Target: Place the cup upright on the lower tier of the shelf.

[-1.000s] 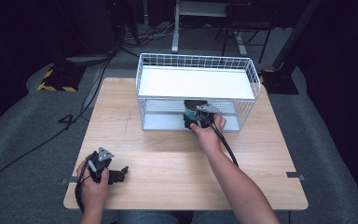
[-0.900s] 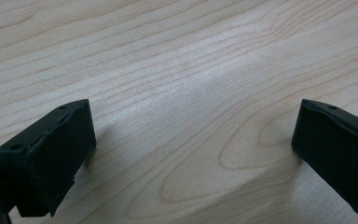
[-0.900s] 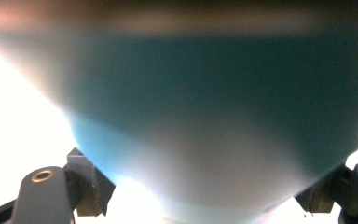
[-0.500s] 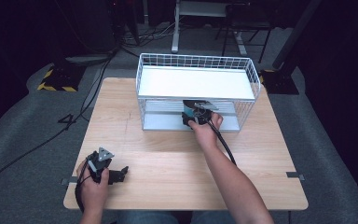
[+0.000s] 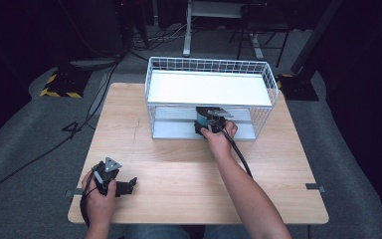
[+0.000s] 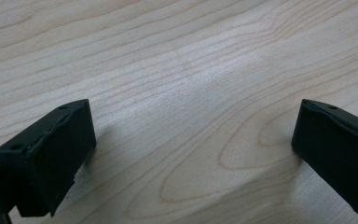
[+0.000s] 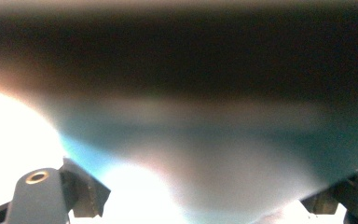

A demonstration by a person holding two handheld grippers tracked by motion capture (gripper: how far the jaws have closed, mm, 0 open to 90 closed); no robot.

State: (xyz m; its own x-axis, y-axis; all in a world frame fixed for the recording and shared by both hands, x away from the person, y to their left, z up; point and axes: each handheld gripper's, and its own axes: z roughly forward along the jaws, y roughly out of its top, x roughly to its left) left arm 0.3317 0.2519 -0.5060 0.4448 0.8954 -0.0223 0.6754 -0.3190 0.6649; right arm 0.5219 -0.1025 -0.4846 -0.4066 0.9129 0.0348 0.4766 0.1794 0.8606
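A white wire rack [image 5: 155, 94] with a white upper shelf [image 5: 209, 88] stands at the far middle of the wooden table [image 5: 179, 174]. My right gripper [image 5: 202, 122] reaches into the rack's lower level and grips a teal object [image 5: 201, 117]. In the right gripper view that teal object [image 7: 205, 140] is a close blur spanning the gap between the two jaws of my right gripper [image 7: 205, 200]. My left gripper [image 5: 128, 185] rests at the table's near left corner. In the left gripper view, my left gripper [image 6: 193, 140] stands open over bare wood.
The rack's wire front and upper shelf close in tightly around the right gripper. A black cable [image 5: 238, 154] trails back along the right forearm. Beyond the table are dark floor, cables and a yellow-black striped block [image 5: 59, 84].
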